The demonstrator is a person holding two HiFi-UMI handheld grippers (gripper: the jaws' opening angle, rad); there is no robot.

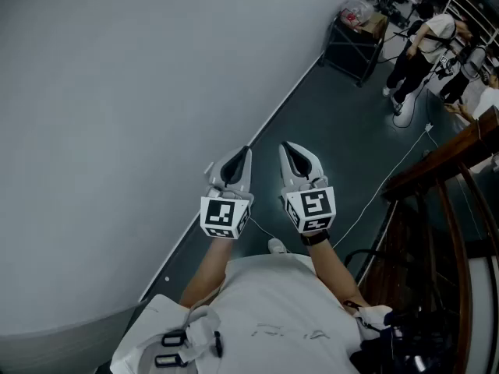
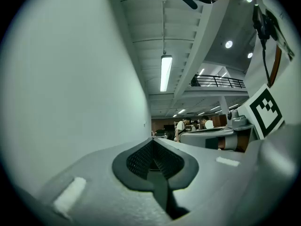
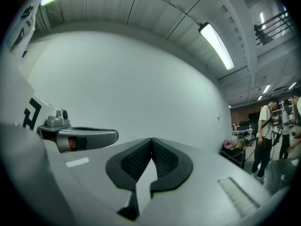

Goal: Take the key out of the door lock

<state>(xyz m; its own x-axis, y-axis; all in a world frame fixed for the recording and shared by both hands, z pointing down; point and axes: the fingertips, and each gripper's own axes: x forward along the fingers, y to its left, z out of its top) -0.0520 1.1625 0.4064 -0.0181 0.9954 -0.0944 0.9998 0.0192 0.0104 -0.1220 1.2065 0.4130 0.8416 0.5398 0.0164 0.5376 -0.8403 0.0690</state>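
Note:
No key, lock or door shows in any view. In the head view my left gripper (image 1: 246,151) and right gripper (image 1: 285,146) are held side by side, level, over the dark floor beside a plain grey wall (image 1: 117,115). Both are shut with nothing between the jaws. The left gripper view shows its closed tips (image 2: 153,141) with the wall at the left and the right gripper (image 2: 211,138) alongside. In the right gripper view the closed tips (image 3: 152,141) face the wall (image 3: 141,93), with the left gripper (image 3: 77,136) at the left.
A dark wooden stair rail (image 1: 444,209) runs along the right. A white cable (image 1: 390,179) trails across the floor. Far down the room stand a black cart (image 1: 355,41) with goods and several people (image 1: 417,49). Ceiling lights (image 2: 165,72) run overhead.

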